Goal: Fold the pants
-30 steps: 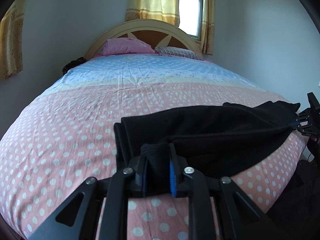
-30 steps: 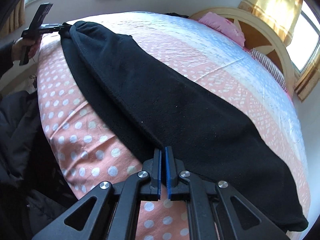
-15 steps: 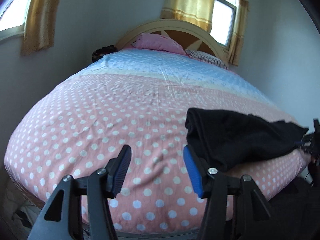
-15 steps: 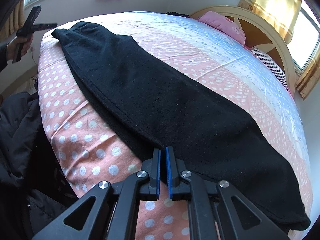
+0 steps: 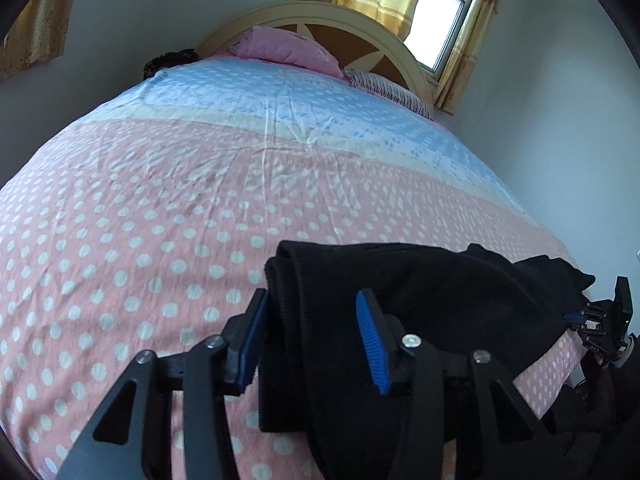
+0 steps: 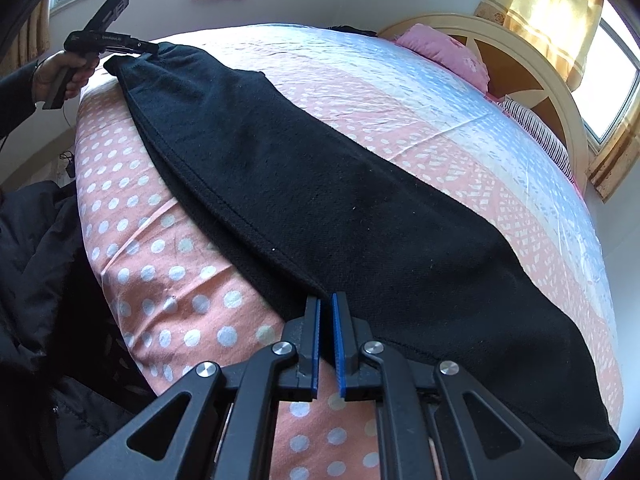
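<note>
Far left, right wrist view: person's hand [image 6: 64, 76] around handle of left gripper [image 6: 138, 46], tip at the far end of black pants [image 6: 320, 200], near the bed's left corner. Left gripper [image 5: 310, 336] in its own view: blue pads [image 5: 370, 340] apart with the pants' end lying between them, jaws closing; cannot tell whether the pads press the cloth yet. Left pad [image 5: 250, 340] just beside the cloth's edge, right pad over the fabric.

Pants spread lengthwise along the near edge of bed [image 6: 180, 280], running from far left corner to lower right, lying flat on pink polka-dot sheet [image 5: 140, 240]. Stitched seam running down the near side. Dark jacket-like clothing [image 6: 32, 260] off the bed's left side, lower left.

Centre, right wrist view: right gripper [image 6: 326, 308] pressed nearly together, a narrow slit between blue pads, tips pinching the pants' near edge where the seam ends. Same gripper [image 5: 600, 320] seen small at the far right of left wrist view, at the pants' other end.

Right and far: sheet turning pale yellow, then blue toward the head. Pink pillow [image 6: 444, 52] and striped pillow [image 6: 540, 136] against arched wooden headboard [image 6: 520, 64]. Yellow curtains [image 6: 548, 4] and bright window [image 5: 448, 20] behind, on a grey wall.
</note>
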